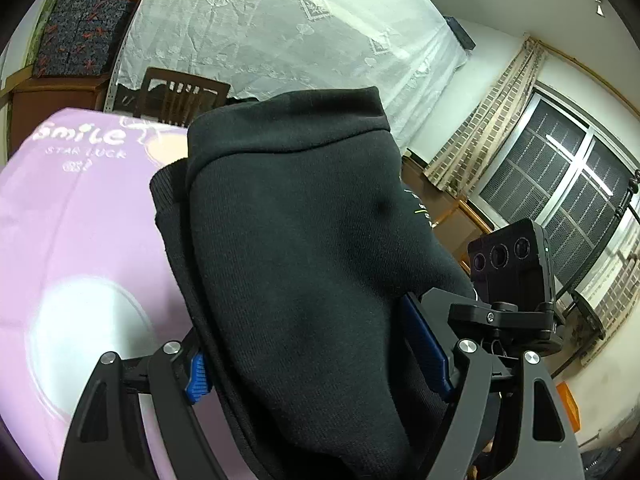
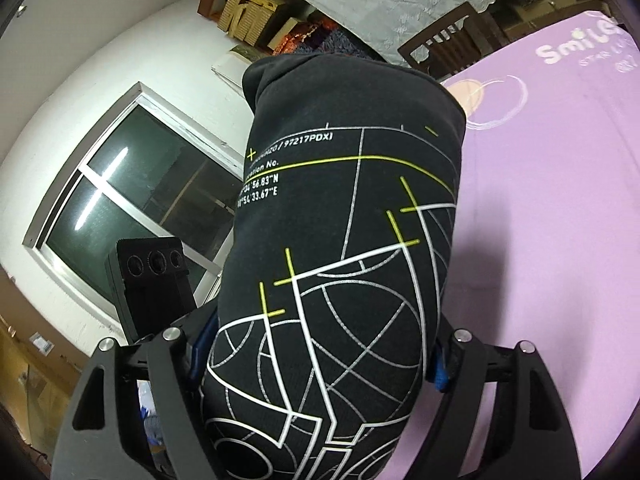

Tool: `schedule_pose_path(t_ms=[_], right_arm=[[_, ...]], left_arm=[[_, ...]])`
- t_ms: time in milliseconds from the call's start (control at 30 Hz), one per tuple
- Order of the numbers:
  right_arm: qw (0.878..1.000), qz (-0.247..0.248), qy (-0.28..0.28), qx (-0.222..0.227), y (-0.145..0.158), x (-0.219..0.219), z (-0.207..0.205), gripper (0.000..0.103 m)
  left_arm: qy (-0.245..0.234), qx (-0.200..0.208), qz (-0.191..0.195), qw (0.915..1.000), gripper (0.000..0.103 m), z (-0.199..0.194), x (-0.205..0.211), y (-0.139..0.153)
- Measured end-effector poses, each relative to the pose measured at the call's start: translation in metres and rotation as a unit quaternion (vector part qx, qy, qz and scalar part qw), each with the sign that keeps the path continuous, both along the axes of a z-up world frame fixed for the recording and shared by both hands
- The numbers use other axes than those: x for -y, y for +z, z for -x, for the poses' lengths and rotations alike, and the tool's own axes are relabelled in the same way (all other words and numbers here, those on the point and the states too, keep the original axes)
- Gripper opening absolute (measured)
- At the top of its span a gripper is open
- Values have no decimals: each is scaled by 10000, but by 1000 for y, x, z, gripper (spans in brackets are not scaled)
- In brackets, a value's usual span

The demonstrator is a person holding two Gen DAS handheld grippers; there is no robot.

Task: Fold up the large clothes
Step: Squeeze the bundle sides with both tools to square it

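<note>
Two grippers, both clamped wide on folded black sweatshirt [image 1: 304, 264]. Left gripper [image 1: 320, 364]: blue pads pressing bundle's sides, plain fabric up. Right gripper [image 2: 316, 356]: same hold, printed lines up. Bundle lifted above lilac sheet [image 2: 560, 240]; window [image 1: 560, 184] at 3 o'clock, left view.

Left gripper [image 1: 320, 364] pointing slightly downward, blue-padded jaws spread wide and clamped on a thick fold of black sweatshirt [image 1: 304, 240], right gripper [image 2: 320, 360] likewise, jaws wide, pressed against both sides of the same bundle
</note>
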State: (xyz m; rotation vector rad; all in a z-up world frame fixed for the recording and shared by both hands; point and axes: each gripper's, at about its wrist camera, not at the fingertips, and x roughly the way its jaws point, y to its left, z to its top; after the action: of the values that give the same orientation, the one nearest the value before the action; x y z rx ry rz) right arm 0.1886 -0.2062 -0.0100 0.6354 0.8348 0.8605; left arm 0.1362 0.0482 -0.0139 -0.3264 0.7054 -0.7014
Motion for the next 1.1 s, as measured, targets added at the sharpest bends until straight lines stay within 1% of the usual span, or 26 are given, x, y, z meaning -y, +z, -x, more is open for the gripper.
schedule_pose_path(t_ms=[100,200,267,333,367,400,433,500,567,633,733,800,833,867,967,1000,1067,1100], right_arm=[[10000,43,-23,-29,-8,21,24,76],[9999,72,-33,-108,-24,34,40,76],[9995,42,-58,-306,-42,38,38,76],[9980,69,-103,-617,-67,44,38,76],[9963,147,-128,-840,-84,46,36,76],[9950,213,-160,-964,-92,46,34,76],[9933,377,-262,-1060,-104,48,34,76],[9936,270,-219,-1071,-111,51,36,76],[9936,239,-236,-1074,-112,53,37,76],[9940,266,-232,-1040,-112,53,40,76],[9941,316,-286,-996,-110,49,41,77],[9937,398,-382,-979,-110,49,44,81],[9926,542,-544,-936,-105,48,45,88],[9917,623,-661,-907,-104,51,47,94],[9898,632,-856,-944,-102,60,57,95],[9889,654,-931,-955,-100,62,60,95],[9859,847,-1160,-857,-91,65,71,95],[9841,969,-1280,-763,-86,66,78,95]], left_arm=[[-25,-70,23,10000,81,17,15,-13],[-47,-225,-25,9997,81,25,26,-33],[-54,-382,-120,9992,81,24,30,-48],[-36,-681,-300,9972,80,17,35,-71],[-11,-916,-467,9947,80,11,38,-88],[13,-1023,-602,9929,81,8,41,-97],[7,-1046,-723,9919,83,7,44,-103],[-5,-885,-902,9920,83,9,48,-100],[38,-768,-1039,9916,85,10,52,-100],[42,-891,-984,9911,91,6,50,-104],[3,-1117,-793,9906,93,0,43,-110],[13,-1133,-772,9906,93,1,41,-109],[35,-1101,-797,9907,93,6,41,-107],[94,-1013,-865,9910,93,9,41,-104],[215,-755,-1062,9912,92,21,43,-94],[300,-627,-1192,9904,92,26,43,-90],[460,-396,-1405,9882,92,39,44,-83],[598,-217,-1551,9858,92,48,44,-77]])
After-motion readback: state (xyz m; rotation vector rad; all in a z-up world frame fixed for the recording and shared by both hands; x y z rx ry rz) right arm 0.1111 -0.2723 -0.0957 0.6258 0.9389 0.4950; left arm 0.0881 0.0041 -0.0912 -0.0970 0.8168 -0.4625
